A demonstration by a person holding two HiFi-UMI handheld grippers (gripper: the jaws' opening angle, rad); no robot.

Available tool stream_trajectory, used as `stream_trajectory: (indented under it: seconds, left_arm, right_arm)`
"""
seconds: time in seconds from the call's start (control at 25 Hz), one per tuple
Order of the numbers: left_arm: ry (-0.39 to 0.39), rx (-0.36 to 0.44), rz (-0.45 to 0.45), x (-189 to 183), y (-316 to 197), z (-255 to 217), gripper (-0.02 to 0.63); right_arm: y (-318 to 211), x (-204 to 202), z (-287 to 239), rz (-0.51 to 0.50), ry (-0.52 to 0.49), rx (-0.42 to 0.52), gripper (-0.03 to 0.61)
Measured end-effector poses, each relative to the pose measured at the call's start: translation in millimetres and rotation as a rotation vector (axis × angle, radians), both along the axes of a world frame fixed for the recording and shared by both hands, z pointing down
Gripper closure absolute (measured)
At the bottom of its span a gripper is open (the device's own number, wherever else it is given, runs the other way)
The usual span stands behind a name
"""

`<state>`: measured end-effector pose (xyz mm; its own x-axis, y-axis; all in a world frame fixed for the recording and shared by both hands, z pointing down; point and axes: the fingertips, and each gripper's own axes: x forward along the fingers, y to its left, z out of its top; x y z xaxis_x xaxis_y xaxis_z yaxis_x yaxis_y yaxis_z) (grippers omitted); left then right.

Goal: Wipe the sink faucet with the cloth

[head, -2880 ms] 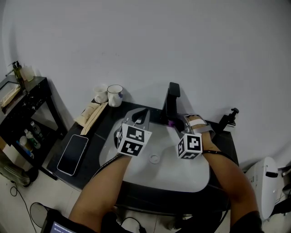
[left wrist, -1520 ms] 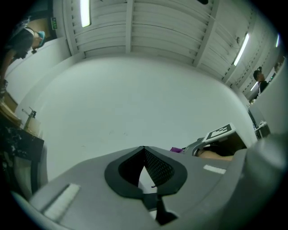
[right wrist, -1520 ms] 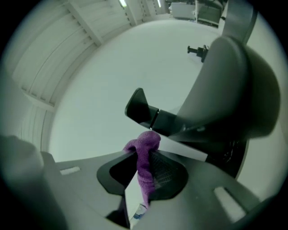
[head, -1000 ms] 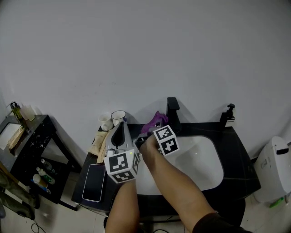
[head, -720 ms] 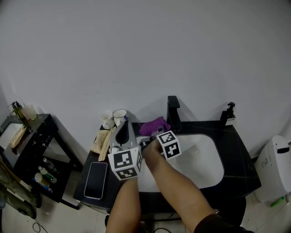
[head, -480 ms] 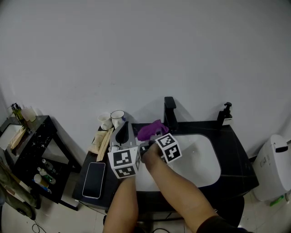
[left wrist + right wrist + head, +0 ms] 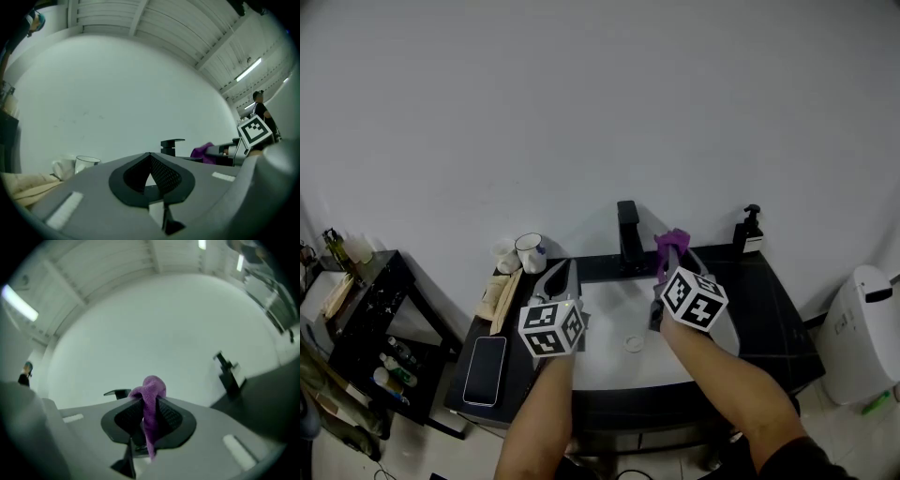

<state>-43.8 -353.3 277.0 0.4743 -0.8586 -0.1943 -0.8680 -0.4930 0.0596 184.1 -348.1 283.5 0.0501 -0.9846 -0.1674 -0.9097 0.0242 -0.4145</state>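
Note:
The black faucet (image 7: 628, 234) stands at the back of the white sink (image 7: 609, 361). My right gripper (image 7: 673, 259) is shut on the purple cloth (image 7: 671, 243) and holds it up just right of the faucet, apart from it. In the right gripper view the cloth (image 7: 151, 391) bunches out between the jaws, with the faucet (image 7: 117, 393) behind it to the left. My left gripper (image 7: 563, 275) hovers over the sink's left rim with its jaws shut on nothing. From the left gripper view the faucet (image 7: 172, 144) and the cloth (image 7: 202, 151) lie ahead to the right.
Two mugs (image 7: 530, 251) and some folded paper (image 7: 499, 292) sit on the black counter at the left, with a phone (image 7: 486, 369) nearer me. A soap dispenser (image 7: 750, 230) stands at the back right. A dark side shelf (image 7: 366, 309) is at far left and a white bin (image 7: 862, 319) at far right.
My right gripper has carried the purple cloth from left of the faucet across to its right side. The left gripper stayed shut near the sink's left rim.

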Motion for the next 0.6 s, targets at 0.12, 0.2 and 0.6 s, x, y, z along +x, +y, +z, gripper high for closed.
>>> stream_trajectory:
  seconds: [0.12, 0.2, 0.6]
  left_arm:
    - [-0.022, -0.009, 0.03, 13.9, 1.7, 5.1, 0.597]
    - [-0.04, -0.01, 0.038, 20.6, 2.7, 7.6, 0.597]
    - [-0.152, 0.001, -0.001, 37.1, -4.8, 16.8, 0.597]
  right_arm:
    - [16.6, 6.4, -45.5, -0.045, 0.374, 0.137, 0.514]
    - [33.5, 4.5, -64.8, -0.084, 0.574, 0.22, 0.514]
    - [41.3, 26.0, -19.9, -0.145, 0.542, 0.085, 0.512]
